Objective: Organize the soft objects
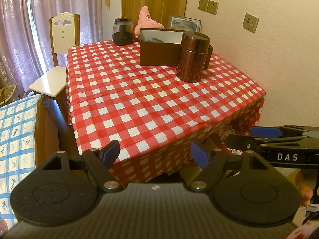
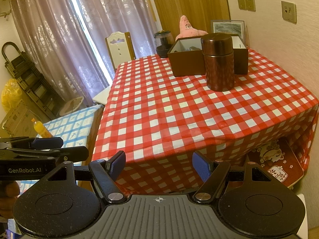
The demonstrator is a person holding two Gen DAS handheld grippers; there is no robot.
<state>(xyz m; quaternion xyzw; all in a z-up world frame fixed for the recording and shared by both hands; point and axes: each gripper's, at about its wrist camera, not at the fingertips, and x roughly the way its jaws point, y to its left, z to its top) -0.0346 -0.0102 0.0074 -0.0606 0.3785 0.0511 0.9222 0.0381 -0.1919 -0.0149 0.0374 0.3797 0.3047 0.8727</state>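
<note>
The pink plush toy (image 1: pixel 144 21) sat at the far edge of the desk (image 1: pixel 139 99), behind an open brown box (image 1: pixel 157 54), with a brown canister (image 1: pixel 192 56) in front of the box's right end. Both the left gripper (image 1: pixel 154 156) and the right gripper (image 2: pixel 159 166) hung off the near edge, jaws spread with nothing between them.

lilac curtains (image 2: pixel 59 29) behind a white chair (image 1: pixel 59 39); cream wall (image 1: pixel 279 59)
</note>
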